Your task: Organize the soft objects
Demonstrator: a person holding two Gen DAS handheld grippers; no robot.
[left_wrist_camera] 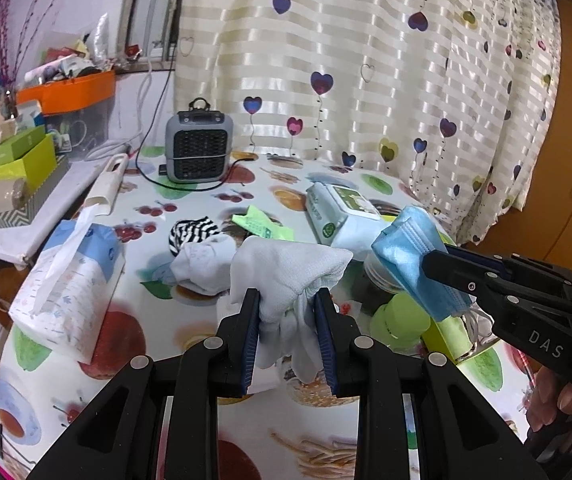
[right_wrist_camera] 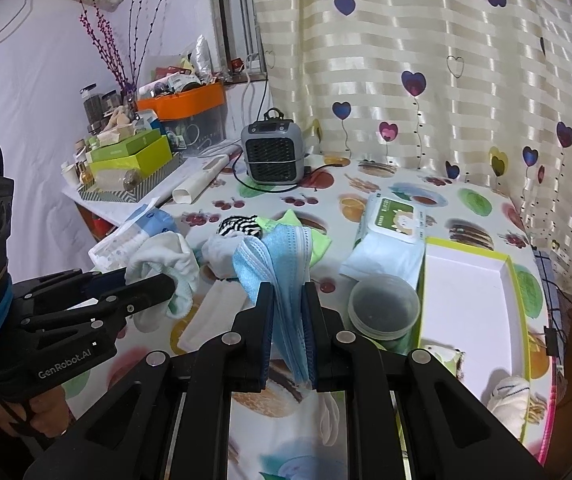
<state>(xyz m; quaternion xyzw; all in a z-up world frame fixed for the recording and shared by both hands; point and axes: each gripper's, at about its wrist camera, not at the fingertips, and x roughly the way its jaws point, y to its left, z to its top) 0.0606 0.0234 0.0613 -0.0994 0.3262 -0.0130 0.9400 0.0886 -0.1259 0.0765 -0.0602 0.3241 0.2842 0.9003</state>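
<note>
- Tissue pack (left_wrist_camera: 66, 284) lies at the table's (left_wrist_camera: 190, 320) left edge, far side hidden.
- Left gripper (left_wrist_camera: 286, 300) pinches a bunched white cloth (left_wrist_camera: 286, 272) above the tabletop; cloth's lower folds hidden between pads.
- Right gripper (right_wrist_camera: 288, 292) clamps folded blue face masks (right_wrist_camera: 282, 256); ear loops unclear.
- Green-rimmed box (right_wrist_camera: 470, 280) partly cut off at right.
</note>
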